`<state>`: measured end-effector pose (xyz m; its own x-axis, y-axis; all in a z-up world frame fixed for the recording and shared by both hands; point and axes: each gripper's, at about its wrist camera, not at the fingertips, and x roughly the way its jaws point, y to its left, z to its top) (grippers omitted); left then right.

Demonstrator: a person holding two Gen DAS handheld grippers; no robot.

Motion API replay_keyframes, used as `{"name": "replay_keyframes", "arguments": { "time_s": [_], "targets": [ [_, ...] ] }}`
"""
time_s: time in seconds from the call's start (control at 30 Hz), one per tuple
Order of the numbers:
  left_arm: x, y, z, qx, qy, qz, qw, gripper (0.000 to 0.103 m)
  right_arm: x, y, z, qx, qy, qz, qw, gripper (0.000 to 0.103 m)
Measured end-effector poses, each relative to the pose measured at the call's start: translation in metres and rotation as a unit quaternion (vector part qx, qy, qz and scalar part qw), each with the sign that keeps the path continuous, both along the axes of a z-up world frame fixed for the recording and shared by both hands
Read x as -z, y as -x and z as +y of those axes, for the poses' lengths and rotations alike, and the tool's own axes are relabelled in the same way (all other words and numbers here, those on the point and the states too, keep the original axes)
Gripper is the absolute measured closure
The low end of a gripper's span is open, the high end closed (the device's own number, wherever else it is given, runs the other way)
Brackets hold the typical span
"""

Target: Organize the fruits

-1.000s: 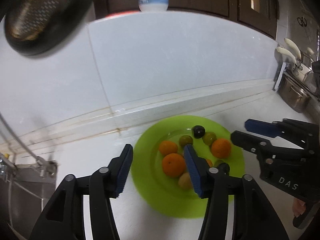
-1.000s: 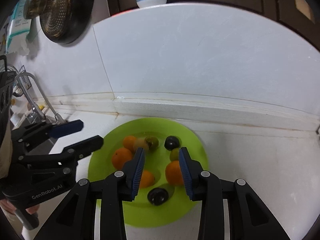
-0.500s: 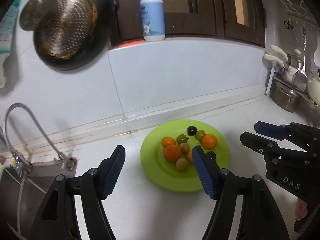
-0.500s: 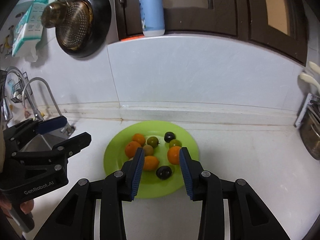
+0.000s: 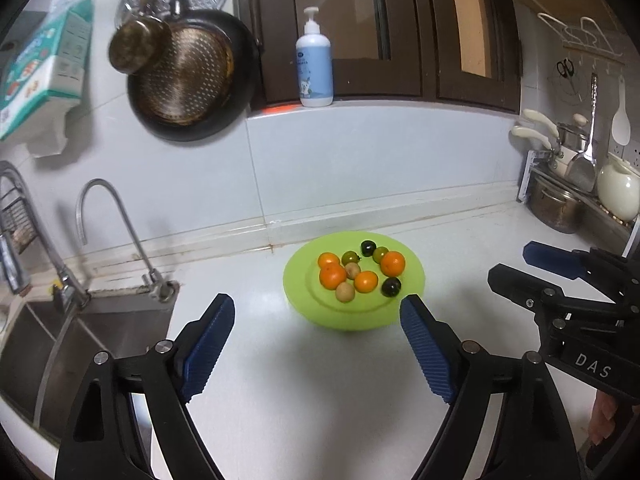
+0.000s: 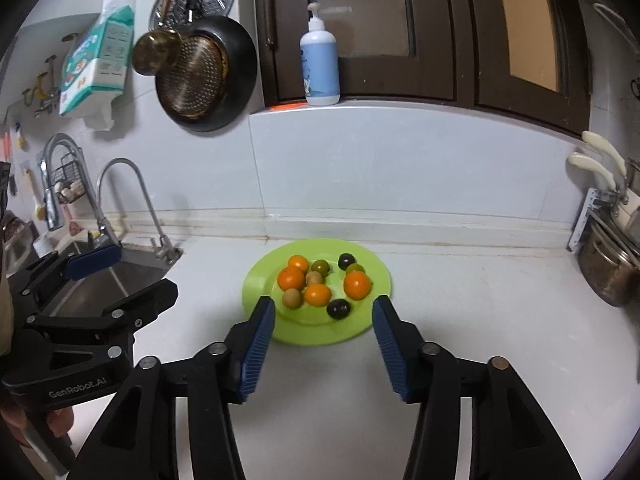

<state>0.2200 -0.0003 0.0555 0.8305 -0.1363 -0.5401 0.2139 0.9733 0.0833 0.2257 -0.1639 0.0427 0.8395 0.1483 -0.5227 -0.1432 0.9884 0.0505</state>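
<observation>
Both claws are opening as I am watching: my left gripper (image 5: 316,344), low in the left wrist view, is spreading its blue ribbed pads wide with nothing between them, and my right gripper (image 6: 323,340), low in the right wrist view, is parting its pads too, also empty. Neither is touching the round lime-green plastic plate (image 6: 260,280), which is sitting at the centre of both views on the white countertop (image 6: 460,320), near the back wall, carrying small orange citrus fruits (image 6: 357,284), dark plum-like fruits (image 6: 339,309), greenish round fruits (image 6: 320,267) and tan round fruits (image 6: 292,298), all crowded and touching. I am judging that the crowding is the main risk: a pad reaching for one fruit could be nudging its neighbours and rolling them off the shallow rim, perhaps toward the steel sink (image 5: 100,320) at the left of the frame. With both claws working close together, they could also be knocking into each other. I am not seeing any container or second dish for sorting, so the destination is unclear. Fisheye distortion is bending the edges, and the person's hands are mostly cut off at the frame borders.
</observation>
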Motion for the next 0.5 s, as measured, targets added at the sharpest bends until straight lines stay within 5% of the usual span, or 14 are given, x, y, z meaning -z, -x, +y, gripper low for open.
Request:
{"name": "replay_keyframes", "arguments": {
  "time_s": [0.5],
  "targets": [
    [-0.005, 0.097, -0.004, -0.02, 0.006, -0.019, 0.9996, 0.006, -0.006, 0.101, -0.014, 0.008, 0.005, -0.011, 1.0, 0.044]
  ]
}}
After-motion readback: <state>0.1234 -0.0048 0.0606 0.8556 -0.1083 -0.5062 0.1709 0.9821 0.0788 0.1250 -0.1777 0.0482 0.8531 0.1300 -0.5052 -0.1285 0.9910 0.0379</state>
